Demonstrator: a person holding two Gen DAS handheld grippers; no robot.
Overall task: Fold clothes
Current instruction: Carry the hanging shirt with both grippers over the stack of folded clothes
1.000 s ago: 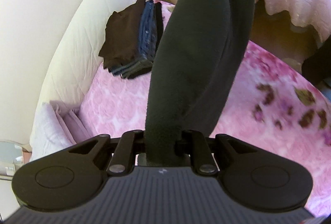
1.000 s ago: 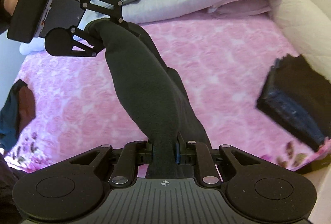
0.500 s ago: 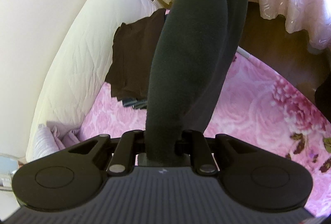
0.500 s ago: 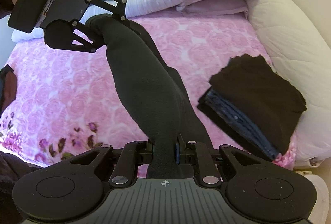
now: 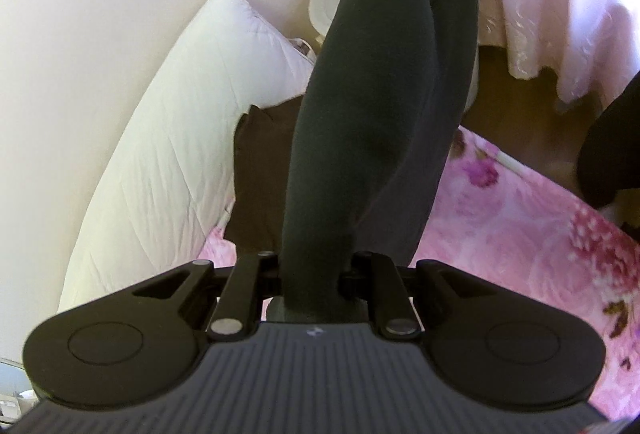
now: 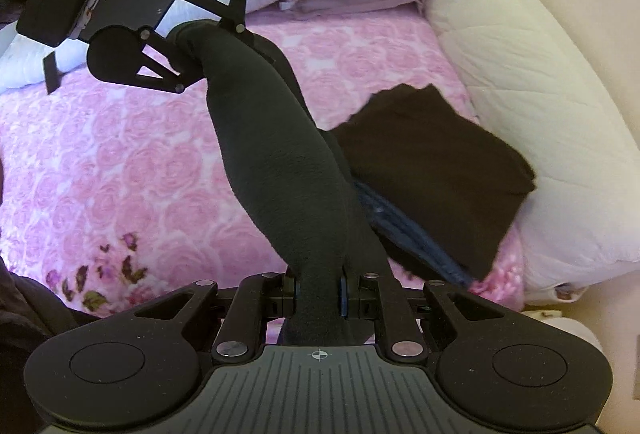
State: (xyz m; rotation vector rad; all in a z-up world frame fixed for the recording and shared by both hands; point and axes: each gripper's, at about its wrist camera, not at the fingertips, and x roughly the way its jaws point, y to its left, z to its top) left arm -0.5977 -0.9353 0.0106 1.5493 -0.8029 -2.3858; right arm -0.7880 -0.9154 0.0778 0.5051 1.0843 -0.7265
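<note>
My left gripper (image 5: 314, 276) and right gripper (image 6: 320, 290) each clamp an end of the dark fleece garment (image 6: 276, 169), with the folded clothes stack (image 6: 432, 169) at two o'clock.

Both wrist views face each other closely along the stretched dark garment (image 5: 372, 137).

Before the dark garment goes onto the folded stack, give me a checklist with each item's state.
1. Left claw shut on dark garment: ok.
2. Right claw shut on the other end: ok.
3. Garment clear of the pink bedspread: cannot tell.
4. Folded stack neat, brown piece on top: ok.
5. Garment above the stack: cannot tell.
</note>
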